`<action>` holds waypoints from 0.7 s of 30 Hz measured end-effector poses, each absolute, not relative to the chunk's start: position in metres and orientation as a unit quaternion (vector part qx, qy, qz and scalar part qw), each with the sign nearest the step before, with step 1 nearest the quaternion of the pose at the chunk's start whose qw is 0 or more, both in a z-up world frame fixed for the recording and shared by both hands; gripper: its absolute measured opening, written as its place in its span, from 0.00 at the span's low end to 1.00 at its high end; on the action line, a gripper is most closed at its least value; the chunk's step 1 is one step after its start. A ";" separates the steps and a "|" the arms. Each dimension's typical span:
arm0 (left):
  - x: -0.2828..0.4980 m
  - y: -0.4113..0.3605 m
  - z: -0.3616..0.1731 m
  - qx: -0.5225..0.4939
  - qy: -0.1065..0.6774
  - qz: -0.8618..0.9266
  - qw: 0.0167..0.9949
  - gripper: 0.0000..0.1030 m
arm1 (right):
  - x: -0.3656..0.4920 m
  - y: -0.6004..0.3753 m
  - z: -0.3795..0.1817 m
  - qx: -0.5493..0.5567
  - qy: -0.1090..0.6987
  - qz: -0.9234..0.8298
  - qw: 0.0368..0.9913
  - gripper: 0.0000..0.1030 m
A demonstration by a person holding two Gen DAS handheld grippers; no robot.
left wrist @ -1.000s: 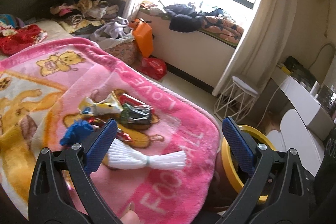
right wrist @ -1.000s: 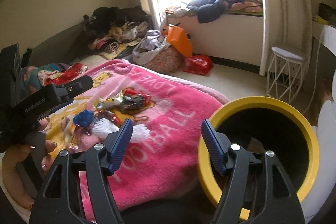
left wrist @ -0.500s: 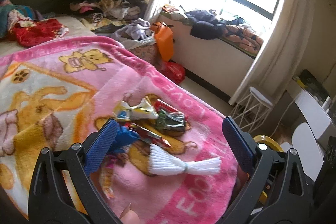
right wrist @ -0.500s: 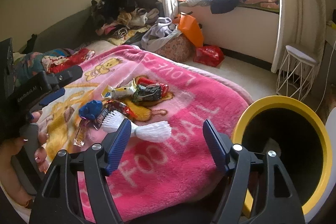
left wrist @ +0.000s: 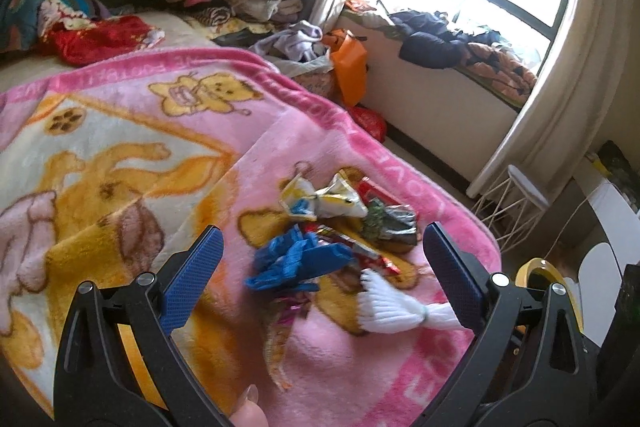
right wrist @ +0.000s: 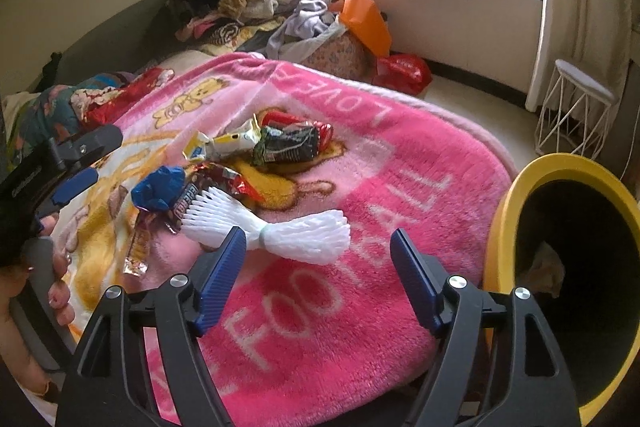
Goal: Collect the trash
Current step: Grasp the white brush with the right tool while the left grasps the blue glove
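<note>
- Left wrist view: my left gripper (left wrist: 322, 269) is spread wide and holds nothing, its ribbed blue pads over the trash pile (left wrist: 340, 227) on the fleecy pink blanket (left wrist: 140, 155). Crumpled blue wrapper (left wrist: 298, 259), white foam net sleeve (left wrist: 400, 307), yellow-white packet (left wrist: 324, 201). No print is readable here.
- Right wrist view: my right gripper (right wrist: 316, 267) is empty and its jaws are opening just short of the net sleeve (right wrist: 288, 227). The blanket (right wrist: 360, 287) reads "LOVE" and "FOOTBALL". A round yellow bin (right wrist: 504, 207) stands beside the bed, at the right.
</note>
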State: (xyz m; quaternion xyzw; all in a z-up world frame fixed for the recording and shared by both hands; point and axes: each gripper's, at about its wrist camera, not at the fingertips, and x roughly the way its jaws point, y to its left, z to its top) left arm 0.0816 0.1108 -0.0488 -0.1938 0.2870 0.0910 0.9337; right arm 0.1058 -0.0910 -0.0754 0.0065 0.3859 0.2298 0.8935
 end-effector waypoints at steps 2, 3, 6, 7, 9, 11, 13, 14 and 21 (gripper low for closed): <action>0.082 0.115 -0.053 -0.196 0.292 0.092 0.931 0.89 | 0.112 -0.087 -0.080 0.006 0.390 0.231 0.891 0.70; 0.084 0.118 -0.057 -0.201 0.297 0.091 0.929 0.89 | 0.114 -0.086 -0.082 0.005 0.392 0.233 0.890 0.70; 0.089 0.124 -0.066 -0.212 0.312 0.088 0.922 0.89 | 0.124 -0.081 -0.090 0.005 0.402 0.236 0.885 0.71; 0.090 0.125 -0.068 -0.213 0.315 0.088 0.921 0.89 | 0.126 -0.080 -0.092 0.006 0.404 0.237 0.883 0.71; 0.093 0.128 -0.074 -0.217 0.324 0.088 0.917 0.89 | 0.132 -0.078 -0.096 0.010 0.411 0.238 0.880 0.71; 0.096 0.130 -0.078 -0.221 0.330 0.087 0.914 0.89 | 0.139 -0.077 -0.103 0.020 0.425 0.242 0.872 0.71; 0.099 0.131 -0.081 -0.223 0.333 0.087 0.912 0.88 | 0.146 -0.075 -0.110 0.032 0.442 0.253 0.860 0.71; 0.100 0.132 -0.082 -0.224 0.336 0.085 0.911 0.84 | 0.146 -0.074 -0.112 0.035 0.445 0.256 0.857 0.71; 0.105 0.129 -0.091 -0.229 0.352 0.073 0.904 0.53 | 0.150 -0.072 -0.124 0.059 0.461 0.275 0.842 0.57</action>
